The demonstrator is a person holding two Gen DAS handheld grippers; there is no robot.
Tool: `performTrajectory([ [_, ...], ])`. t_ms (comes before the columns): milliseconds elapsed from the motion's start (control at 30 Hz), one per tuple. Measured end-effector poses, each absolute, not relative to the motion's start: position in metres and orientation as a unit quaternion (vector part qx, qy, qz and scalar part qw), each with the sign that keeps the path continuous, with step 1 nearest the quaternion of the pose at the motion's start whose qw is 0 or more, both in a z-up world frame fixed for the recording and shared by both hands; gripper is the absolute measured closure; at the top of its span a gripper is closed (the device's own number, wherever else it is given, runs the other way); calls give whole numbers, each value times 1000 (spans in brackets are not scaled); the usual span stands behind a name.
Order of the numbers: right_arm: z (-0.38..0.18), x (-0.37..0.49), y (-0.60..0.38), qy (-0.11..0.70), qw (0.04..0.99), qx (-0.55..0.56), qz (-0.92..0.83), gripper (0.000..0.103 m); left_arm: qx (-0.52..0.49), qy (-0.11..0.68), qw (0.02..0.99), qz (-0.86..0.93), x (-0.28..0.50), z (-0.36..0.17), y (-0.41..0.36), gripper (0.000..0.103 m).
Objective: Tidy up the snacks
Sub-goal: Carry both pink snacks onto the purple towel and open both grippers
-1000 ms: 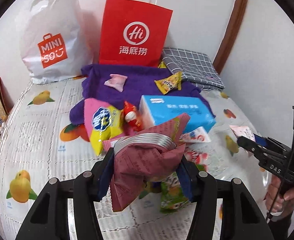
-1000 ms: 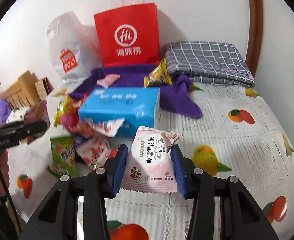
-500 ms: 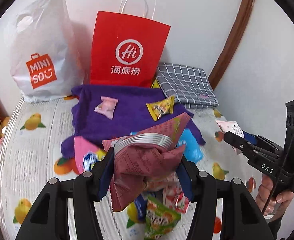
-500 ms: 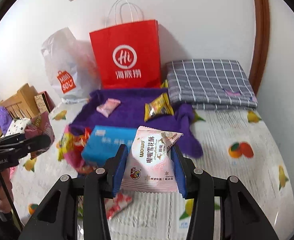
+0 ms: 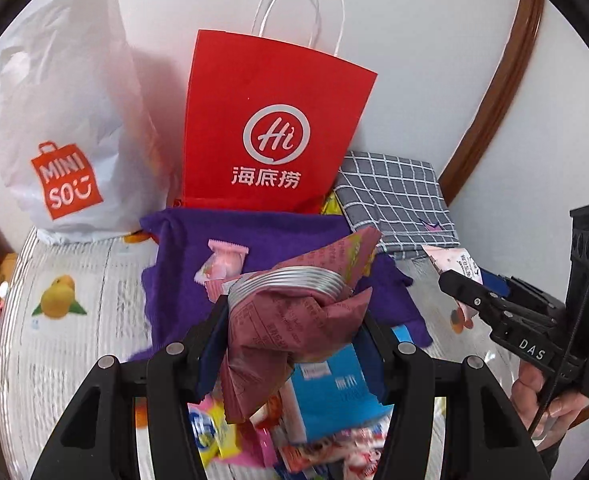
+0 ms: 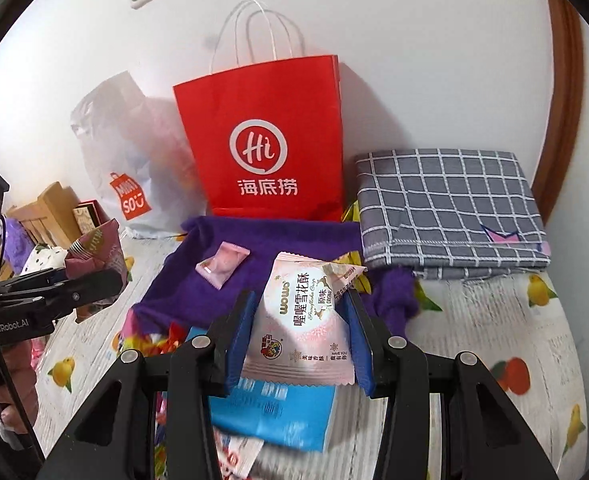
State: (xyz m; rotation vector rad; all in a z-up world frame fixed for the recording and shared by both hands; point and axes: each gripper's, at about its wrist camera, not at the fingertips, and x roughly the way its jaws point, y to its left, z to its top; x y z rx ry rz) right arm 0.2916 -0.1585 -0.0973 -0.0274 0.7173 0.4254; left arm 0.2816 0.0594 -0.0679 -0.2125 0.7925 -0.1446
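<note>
Two snacks are in hand, one per gripper. Left gripper (image 5: 294,320) is clenched on a crumpled maroon packet (image 5: 290,320) at lower centre of its view; right gripper (image 6: 300,332) grasps a pale pink wowo pastry pack (image 6: 302,320), long axis upright between the pads. Purple cloth (image 6: 278,248) lies directly ahead of both, mid-frame, already carrying a small pink candy (image 6: 222,264). Red paper bag (image 6: 266,140) stands behind it, upper centre. Judgement: neither hand is clearly nearer the cloth.
</note>
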Motion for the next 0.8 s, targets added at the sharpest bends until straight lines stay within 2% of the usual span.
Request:
performTrajectory([
  [200, -103, 325, -153, 349, 913, -31, 207, 59, -102, 395, 910, -67, 315, -79, 67, 48],
  [567, -162, 362, -159, 386, 896, 2, 220, 58, -107, 429, 895, -53, 341, -121, 88, 48],
  [800, -179, 373, -162, 407, 890, -7, 207, 59, -115, 446, 886, -46, 350, -139, 101, 48],
])
